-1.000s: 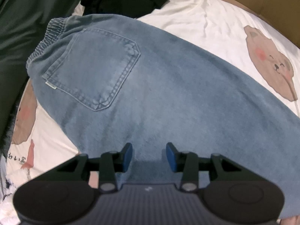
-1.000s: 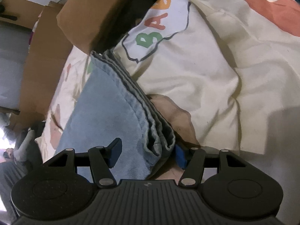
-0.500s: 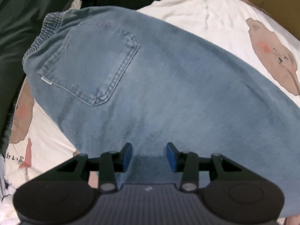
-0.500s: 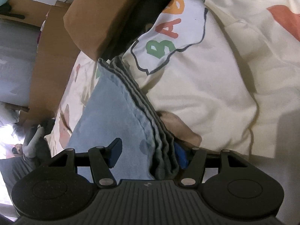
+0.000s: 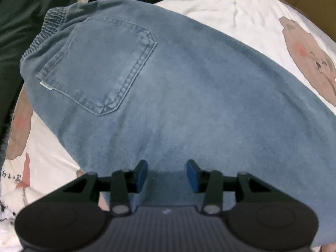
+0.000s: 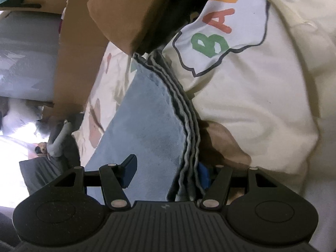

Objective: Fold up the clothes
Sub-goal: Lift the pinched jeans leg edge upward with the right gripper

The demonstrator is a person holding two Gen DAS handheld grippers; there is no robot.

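**Blue jeans flat on the bed, hem edges between the right tongs**

The cream bedsheet printed with brown cartoon bears (image 5: 247, 19) covers the bed and carries everything else. On it lies the pair of faded blue denim jeans with an elastic waistband (image 5: 189, 96), spread flat with the stitched back pocket (image 5: 100, 67) facing up; the waistband end sits at the upper left of the left wrist view, against a heap of dark green and black clothing (image 5: 25, 21). In the right wrist view the same jeans (image 6: 147, 130) show their far end, with several hem layers stacked in a wavy ridge. A brown cardboard box (image 6: 126, 14) stands beyond that end, its corner right above the hems.

The left tongs (image 5: 167, 175) point steeply down over the middle of the denim. Their blue pads are partly spread with a clear gap, and only flat cloth shows in the gap; nothing is pinched. Whether the tips touch the cloth cannot be told.

The right tongs (image 6: 166, 173) are spread wider. The stacked hem layers run between them, lying against the right blue pad, which they mostly hide. The left pad stands apart over the flat denim, so the hems sit between the pads without being squeezed.

On the sheet, a white patch outlined in dark grey (image 6: 222, 33) carries coloured letters reading "BAB" in green, red and orange. Small dark characters at the left edge of the left wrist view (image 5: 11, 177) are too blurred to read, as is the pale tag at the pocket corner (image 5: 46, 86).
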